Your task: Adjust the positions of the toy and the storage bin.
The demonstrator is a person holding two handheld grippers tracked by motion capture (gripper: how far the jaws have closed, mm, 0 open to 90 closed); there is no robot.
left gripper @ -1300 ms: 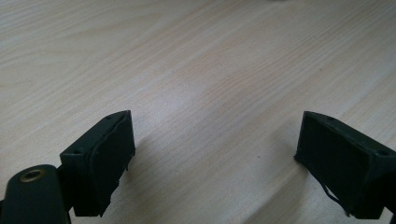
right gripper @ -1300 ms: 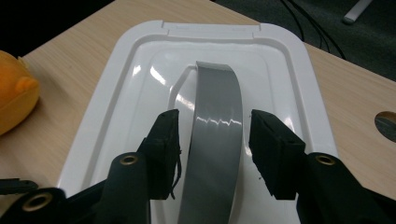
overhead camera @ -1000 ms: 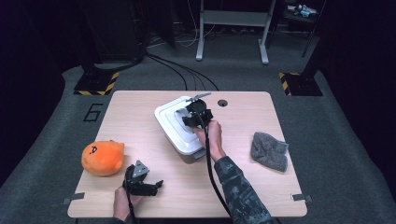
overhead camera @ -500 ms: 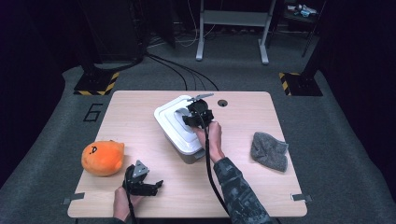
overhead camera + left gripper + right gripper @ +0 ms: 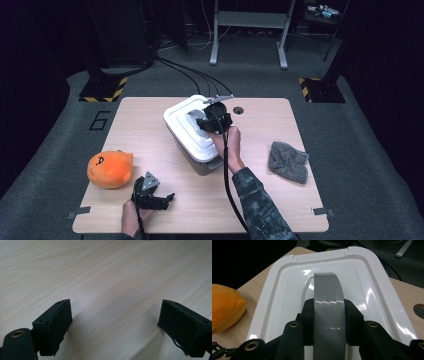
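Note:
A grey box with a white lid stands at the middle of the wooden table. My right gripper is over the lid, shut on its arched grey handle. In the right gripper view the pads press both sides of that handle above the glossy lid. Near the front left edge my left gripper rests low, jaws wide open. In the left gripper view there is bare wood between its fingers.
An orange plush toy lies at the front left, just beyond my left gripper, and shows at the left as an orange plush. A crumpled grey cloth lies at the right. A round cable hole sits behind the box.
My right gripper has risen slightly with the handle in its grip. The left gripper has stayed where it was.

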